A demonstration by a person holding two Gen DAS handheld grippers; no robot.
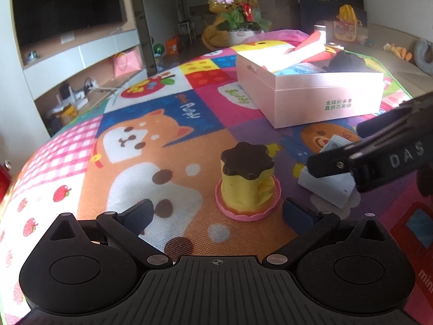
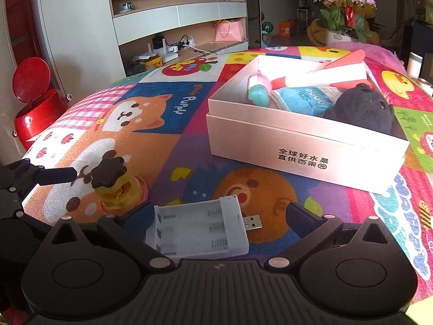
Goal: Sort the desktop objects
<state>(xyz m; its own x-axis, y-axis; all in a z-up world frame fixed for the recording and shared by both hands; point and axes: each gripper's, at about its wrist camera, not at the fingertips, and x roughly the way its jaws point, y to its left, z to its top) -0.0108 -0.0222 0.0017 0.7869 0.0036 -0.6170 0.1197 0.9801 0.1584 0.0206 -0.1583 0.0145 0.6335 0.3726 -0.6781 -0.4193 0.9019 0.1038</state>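
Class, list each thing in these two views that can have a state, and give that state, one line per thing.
Left gripper: open, either side of the pudding toy.
Right gripper: open, around the battery charger.
Pudding toy: upright on the mat.
Battery charger: lying flat, slots empty, USB plug out.
Pink box: open, partly filled.
Red bin: lid up.

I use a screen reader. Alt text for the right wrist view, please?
The open right gripper straddles a white battery charger on a cartoon mat. Beyond it stands an open pink box of items; a pudding toy sits left.
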